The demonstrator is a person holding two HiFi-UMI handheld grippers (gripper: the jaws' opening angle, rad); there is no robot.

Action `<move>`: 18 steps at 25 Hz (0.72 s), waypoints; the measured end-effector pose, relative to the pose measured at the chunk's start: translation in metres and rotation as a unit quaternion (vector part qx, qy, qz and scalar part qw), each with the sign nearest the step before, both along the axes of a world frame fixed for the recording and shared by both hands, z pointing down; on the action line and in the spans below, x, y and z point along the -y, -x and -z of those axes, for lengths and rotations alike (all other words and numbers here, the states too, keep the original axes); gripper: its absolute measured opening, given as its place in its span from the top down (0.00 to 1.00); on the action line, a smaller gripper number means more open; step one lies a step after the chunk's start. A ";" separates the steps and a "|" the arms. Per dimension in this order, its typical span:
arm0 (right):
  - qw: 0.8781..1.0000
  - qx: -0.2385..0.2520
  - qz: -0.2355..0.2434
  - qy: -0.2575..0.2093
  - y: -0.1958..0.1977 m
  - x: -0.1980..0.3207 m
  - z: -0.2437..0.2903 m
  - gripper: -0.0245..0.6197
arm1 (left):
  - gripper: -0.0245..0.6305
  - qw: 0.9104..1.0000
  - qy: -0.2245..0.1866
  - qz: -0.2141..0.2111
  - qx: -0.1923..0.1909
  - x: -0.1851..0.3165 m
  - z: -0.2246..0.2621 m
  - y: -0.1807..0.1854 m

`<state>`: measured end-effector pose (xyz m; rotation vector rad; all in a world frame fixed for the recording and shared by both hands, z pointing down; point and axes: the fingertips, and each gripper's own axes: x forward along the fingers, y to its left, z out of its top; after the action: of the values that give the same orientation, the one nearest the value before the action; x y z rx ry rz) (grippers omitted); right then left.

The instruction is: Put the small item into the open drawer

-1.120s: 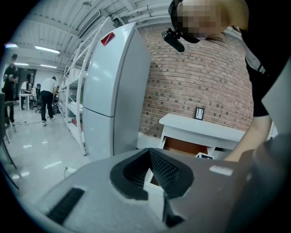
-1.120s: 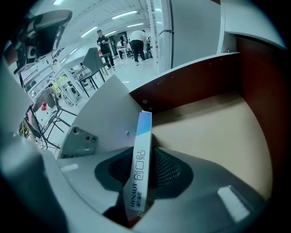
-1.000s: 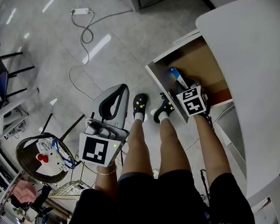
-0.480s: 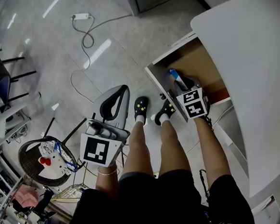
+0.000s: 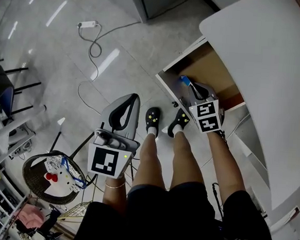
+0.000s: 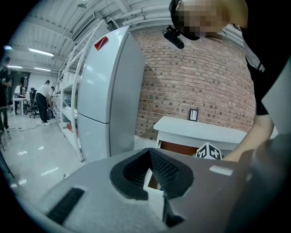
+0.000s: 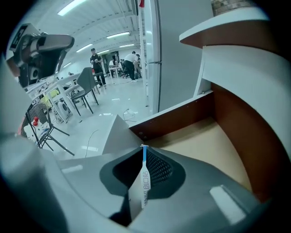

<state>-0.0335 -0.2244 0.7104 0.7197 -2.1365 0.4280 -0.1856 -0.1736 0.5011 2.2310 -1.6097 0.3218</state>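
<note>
- The right claw (image 7: pixel 144 150) is closing, and the small item (image 7: pixel 142 182), a slim white sachet with a blue tip, stands upright between its jaws with the pads against its sides.
- Directly beyond and below this claw is the open drawer (image 7: pixel 200 136). It has a bare tan floor and dark brown inner walls, and the item is held above it.
- Above the claw, a white worktop (image 5: pixel 267 74) overhangs the drawer.
- The left claw (image 6: pixel 150 154) is well off to the right claw's left, held low and away from the drawer. Its jaws meet at the tips with nothing between them.
- Ahead of the left claw stand a tall grey fridge (image 6: pixel 109 86) and a brick wall (image 6: pixel 200 82). A small framed picture (image 6: pixel 193 114) sits on the worktop against that wall.
- Under both claws is a glossy grey floor (image 5: pixel 50 78). A white power strip (image 5: pixel 87 25) lies far ahead of the left claw, its cable looping back.
- Near the left claw's rear, a dark round chair (image 5: pixel 35 170) holds a white plush toy (image 5: pixel 57 178).
- In the distance, people stand by desks under strip lights.
</note>
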 end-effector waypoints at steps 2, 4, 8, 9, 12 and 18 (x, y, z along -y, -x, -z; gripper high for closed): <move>1.000 0.003 -0.011 -0.012 -0.001 0.001 0.007 0.94 | 0.97 1.000 0.001 -0.002 0.001 0.000 0.001 0.001; 1.000 0.009 -0.020 -0.016 -0.002 0.001 0.012 0.94 | 0.97 1.000 0.000 -0.005 0.003 0.000 0.002 0.001; 0.999 0.021 -0.038 -0.018 -0.008 -0.002 0.022 0.94 | 0.97 1.000 -0.001 -0.012 0.004 -0.002 0.005 -0.004; 0.998 0.025 -0.045 -0.020 -0.010 -0.003 0.025 0.94 | 0.97 1.000 -0.001 -0.014 0.003 -0.002 0.006 -0.005; 0.997 0.039 -0.064 -0.026 -0.014 -0.003 0.037 0.94 | 0.97 1.000 0.000 -0.019 0.003 -0.004 0.009 -0.008; 0.991 0.074 -0.105 -0.040 -0.022 -0.006 0.066 0.94 | 0.97 1.000 0.003 -0.025 0.002 -0.004 0.015 -0.012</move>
<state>-0.0119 -0.2185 0.6446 0.9908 -2.2354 0.5232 -0.1739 -0.1696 0.4862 2.2704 -1.5550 0.3429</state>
